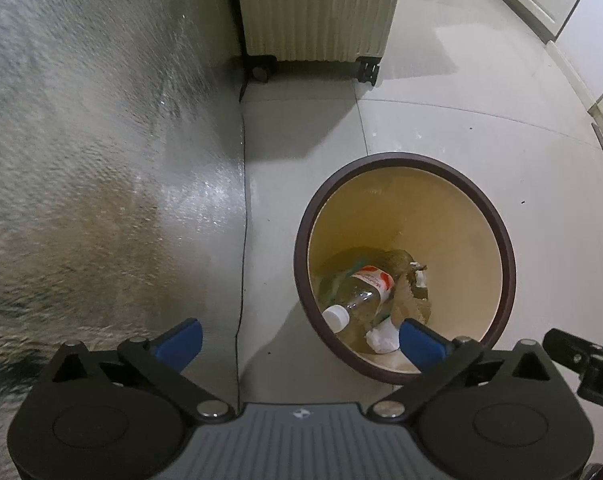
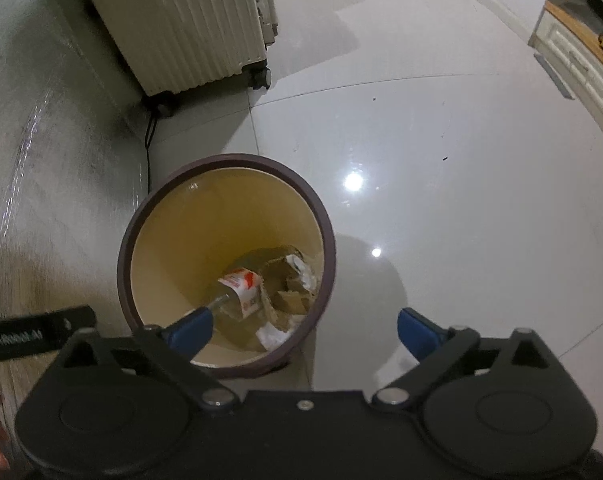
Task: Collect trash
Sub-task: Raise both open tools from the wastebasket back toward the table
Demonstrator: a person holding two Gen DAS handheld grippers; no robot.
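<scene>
Inside the round, brown-rimmed bin (image 1: 405, 160) lies a clear plastic bottle (image 1: 361, 294).

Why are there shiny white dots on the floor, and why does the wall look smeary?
Right wrist view: two lamp reflections glare off the glossy floor. Left wrist view: the textured wall looks streaky and blurred, and the fisheye lens bends the tile lines.
</scene>
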